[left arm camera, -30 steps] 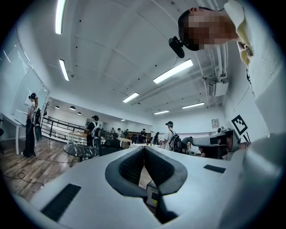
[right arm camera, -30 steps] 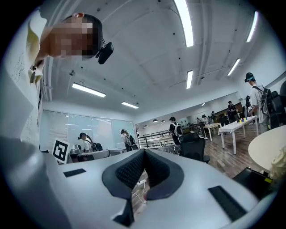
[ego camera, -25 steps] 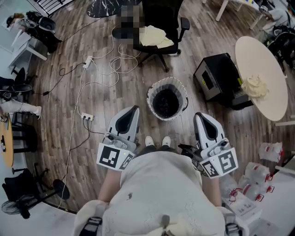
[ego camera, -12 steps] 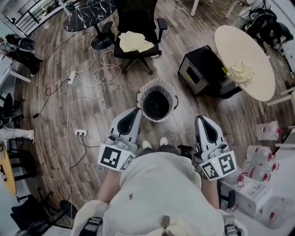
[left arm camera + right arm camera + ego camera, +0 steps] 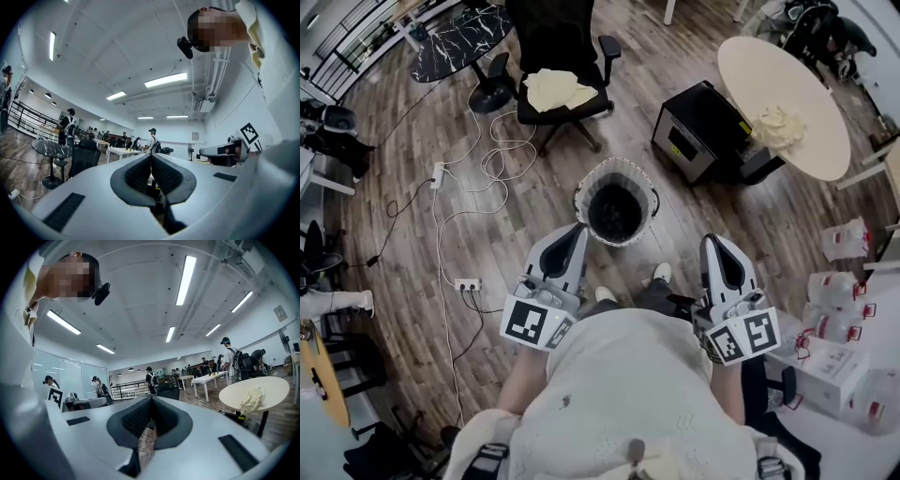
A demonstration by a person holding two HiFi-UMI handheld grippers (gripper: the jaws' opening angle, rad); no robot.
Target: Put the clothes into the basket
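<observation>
A round basket (image 5: 649,195) with a dark liner stands on the wooden floor just ahead of both grippers. One cream garment (image 5: 551,89) lies on the seat of a black office chair (image 5: 605,52) beyond it. Another cream garment (image 5: 776,123), (image 5: 252,400) lies bunched on a round pale table (image 5: 806,89), (image 5: 274,387) at the right. My left gripper (image 5: 573,233), (image 5: 151,157) and right gripper (image 5: 712,246), (image 5: 151,399) are held level at waist height. Both have their jaws shut together with no cloth between them.
A black box-shaped machine (image 5: 698,131) sits on the floor between the basket and the round table. White cables and a power strip (image 5: 469,284) run across the floor at left. White packages (image 5: 834,323) are piled at the right. A dark marble table (image 5: 455,42) stands far left.
The head view has swung, so the basket, chair and round table sit further left and the chair looks nearer. One foot has stepped forward. Both grippers stay shut and hardly shift.
</observation>
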